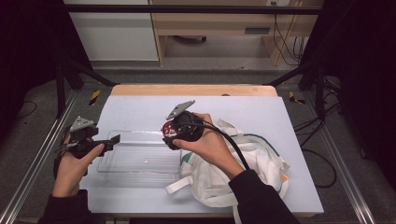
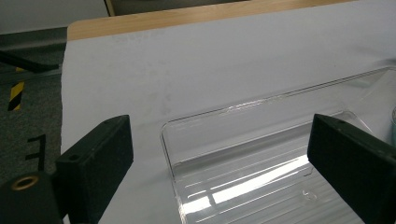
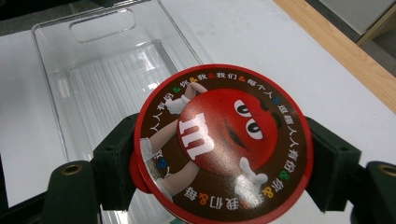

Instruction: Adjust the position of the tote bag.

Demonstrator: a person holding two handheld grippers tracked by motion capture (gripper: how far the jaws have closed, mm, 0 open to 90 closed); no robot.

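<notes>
A round red M&M's container (image 3: 219,140) with a cartoon lid sits between the jaws of my right gripper (image 3: 226,168), which is shut on its sides. In the high view that gripper (image 1: 169,135) holds the container (image 1: 166,129) just above the right end of a clear plastic tray (image 1: 105,165). The tray (image 3: 51,88) lies empty under the container. My left gripper (image 1: 113,141) stands open at the tray's left end. In its own view the left gripper (image 2: 219,154) has nothing between its jaws, and the tray's corner (image 2: 187,126) lies beneath them.
A white cloth bag (image 1: 261,161) with teal trim lies crumpled at the right, under my right forearm. The table (image 1: 140,105) is covered in white, with a wooden strip (image 1: 187,89) along its far edge. Metal rails run along both sides.
</notes>
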